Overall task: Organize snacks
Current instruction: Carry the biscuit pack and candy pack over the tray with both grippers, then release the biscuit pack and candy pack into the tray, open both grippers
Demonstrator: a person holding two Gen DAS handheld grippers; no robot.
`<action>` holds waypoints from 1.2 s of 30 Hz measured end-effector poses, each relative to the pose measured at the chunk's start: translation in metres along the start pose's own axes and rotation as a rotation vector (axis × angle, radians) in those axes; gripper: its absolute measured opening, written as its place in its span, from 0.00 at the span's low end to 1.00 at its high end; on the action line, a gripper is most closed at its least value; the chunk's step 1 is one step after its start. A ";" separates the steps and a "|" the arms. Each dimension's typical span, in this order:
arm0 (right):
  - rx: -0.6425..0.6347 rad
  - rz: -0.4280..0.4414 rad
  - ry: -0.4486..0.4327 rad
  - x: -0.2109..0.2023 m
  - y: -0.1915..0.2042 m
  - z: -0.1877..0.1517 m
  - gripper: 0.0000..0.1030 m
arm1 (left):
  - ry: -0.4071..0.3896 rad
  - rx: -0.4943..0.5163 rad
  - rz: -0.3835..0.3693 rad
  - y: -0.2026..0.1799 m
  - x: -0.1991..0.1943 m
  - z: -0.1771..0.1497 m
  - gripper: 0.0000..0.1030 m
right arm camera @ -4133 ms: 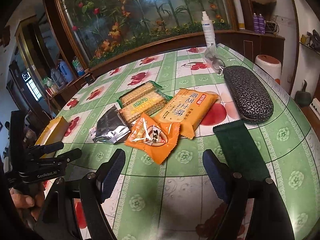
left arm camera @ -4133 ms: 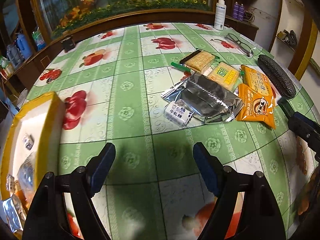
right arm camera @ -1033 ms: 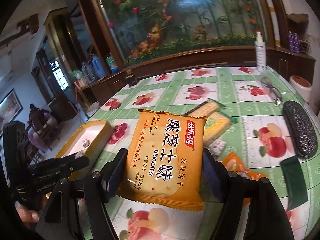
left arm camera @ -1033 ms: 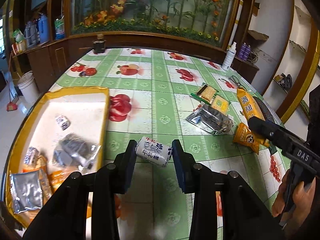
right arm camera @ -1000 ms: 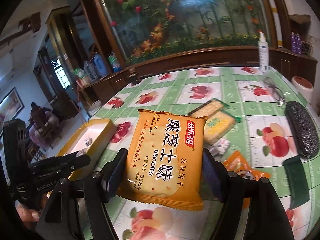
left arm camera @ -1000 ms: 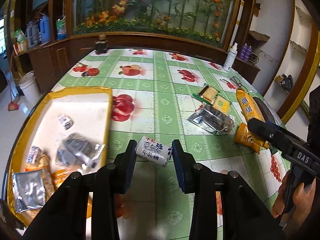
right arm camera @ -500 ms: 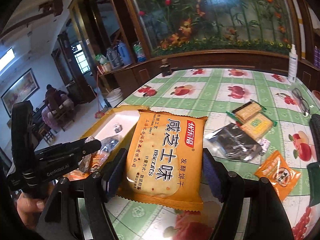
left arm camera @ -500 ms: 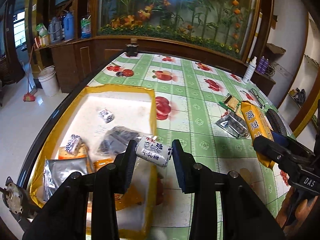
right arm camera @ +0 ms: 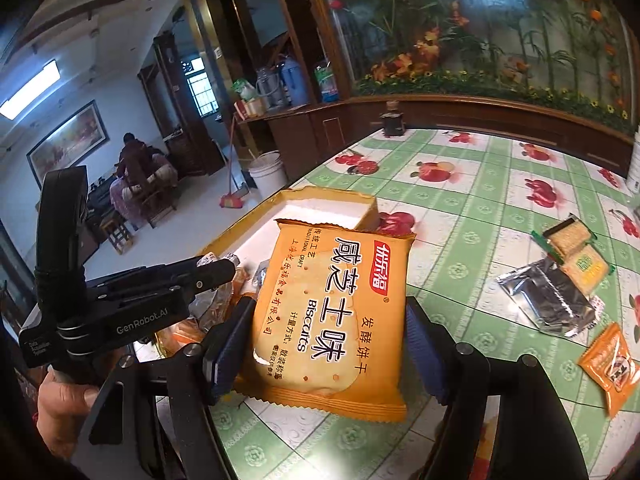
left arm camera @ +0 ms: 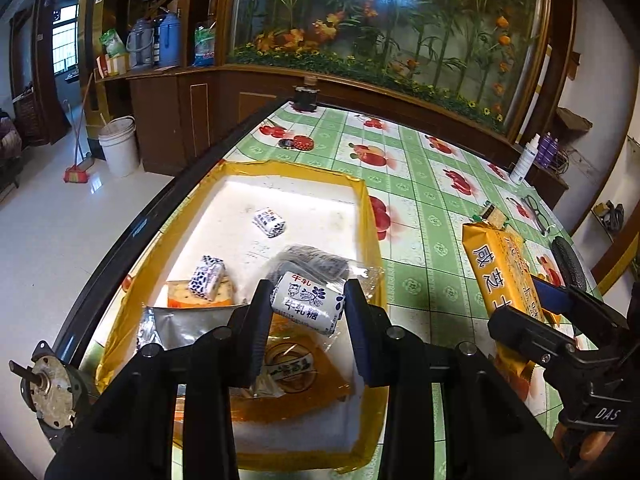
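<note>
Several snacks lie in the yellow-rimmed white tray (left arm camera: 370,216). The left gripper (left arm camera: 308,308) clamps a white milk-candy packet (left arm camera: 308,307) above it; the right gripper (right arm camera: 324,340) grips an orange biscuit pack (right arm camera: 332,312) beside it. Four packets remain on the green-checked tabletop (right arm camera: 460,216) beyond the tray.

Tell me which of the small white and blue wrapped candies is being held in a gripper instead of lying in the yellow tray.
The candy clamped in the left gripper, above the yellow tray. The other two candies lie loose inside it.
</note>
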State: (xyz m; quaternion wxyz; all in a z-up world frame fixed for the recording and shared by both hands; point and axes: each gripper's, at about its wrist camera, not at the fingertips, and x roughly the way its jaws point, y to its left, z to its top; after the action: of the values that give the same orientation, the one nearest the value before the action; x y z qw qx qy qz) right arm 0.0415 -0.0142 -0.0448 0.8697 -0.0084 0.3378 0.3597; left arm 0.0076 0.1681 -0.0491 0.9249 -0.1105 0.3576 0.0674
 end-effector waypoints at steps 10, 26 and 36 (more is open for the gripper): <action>-0.037 0.056 0.032 0.037 0.022 0.012 0.71 | 0.006 -0.036 0.035 0.026 0.001 -0.002 0.33; -0.103 0.074 0.087 0.107 0.055 0.036 0.67 | 0.054 -0.070 0.103 0.058 0.022 0.001 0.33; -0.104 0.068 0.090 0.114 0.054 0.046 0.61 | 0.059 -0.061 0.188 0.063 0.024 0.002 0.44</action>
State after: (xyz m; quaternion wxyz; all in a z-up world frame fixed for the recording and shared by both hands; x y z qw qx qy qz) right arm 0.0931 0.1084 -0.0646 0.8394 -0.0585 0.3574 0.4053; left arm 0.0140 0.2302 -0.0739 0.8998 -0.1065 0.3912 0.1613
